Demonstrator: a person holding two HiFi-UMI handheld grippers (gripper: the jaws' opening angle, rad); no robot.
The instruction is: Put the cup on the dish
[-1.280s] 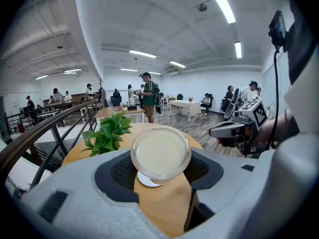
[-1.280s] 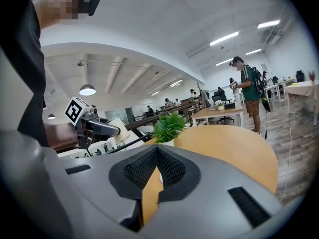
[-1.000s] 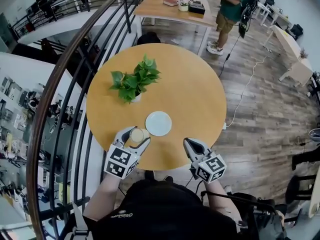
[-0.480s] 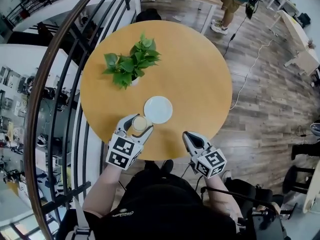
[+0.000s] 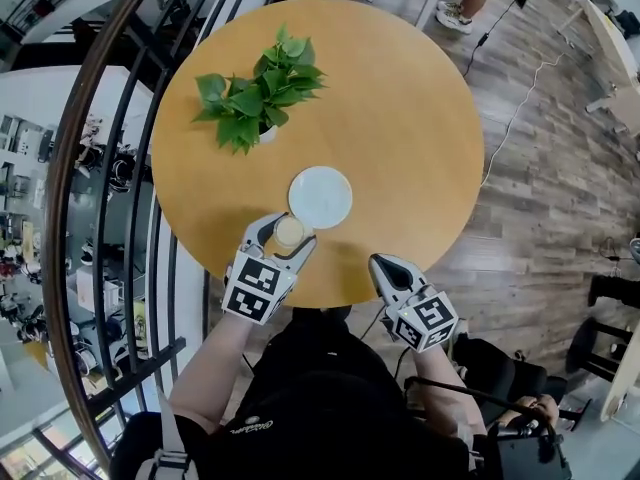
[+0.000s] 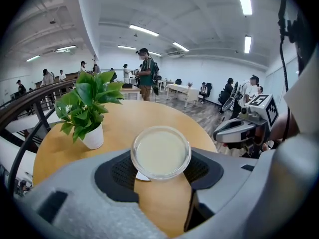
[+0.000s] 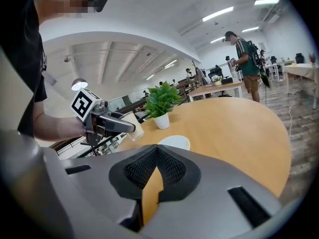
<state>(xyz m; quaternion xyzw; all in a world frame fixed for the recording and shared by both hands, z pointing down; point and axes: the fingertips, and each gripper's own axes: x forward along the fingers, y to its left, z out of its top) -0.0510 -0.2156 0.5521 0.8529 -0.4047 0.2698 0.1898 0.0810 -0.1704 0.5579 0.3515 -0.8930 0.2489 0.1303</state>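
My left gripper (image 5: 285, 230) is shut on a small clear cup (image 5: 289, 232) of pale creamy liquid, its pads pressing both sides of the cup (image 6: 160, 152). The cup hangs just off the near-left edge of the round white dish (image 5: 320, 196), and a sliver of the dish (image 6: 142, 176) shows under it. In the right gripper view the cup (image 7: 133, 128) is held a little above the tabletop, left of the dish (image 7: 174, 142). My right gripper (image 5: 382, 264) hovers shut and empty at the table's near edge, right of the dish.
A potted green plant (image 5: 250, 93) stands on the round wooden table (image 5: 400, 118) beyond the dish, to the left. A dark railing (image 5: 110, 168) curves along the table's left side. People and desks are far off across the room.
The head view has swung, so the table sits higher in the frame. My left gripper still holds the cup by the dish's near-left edge. The right gripper has kept its place.
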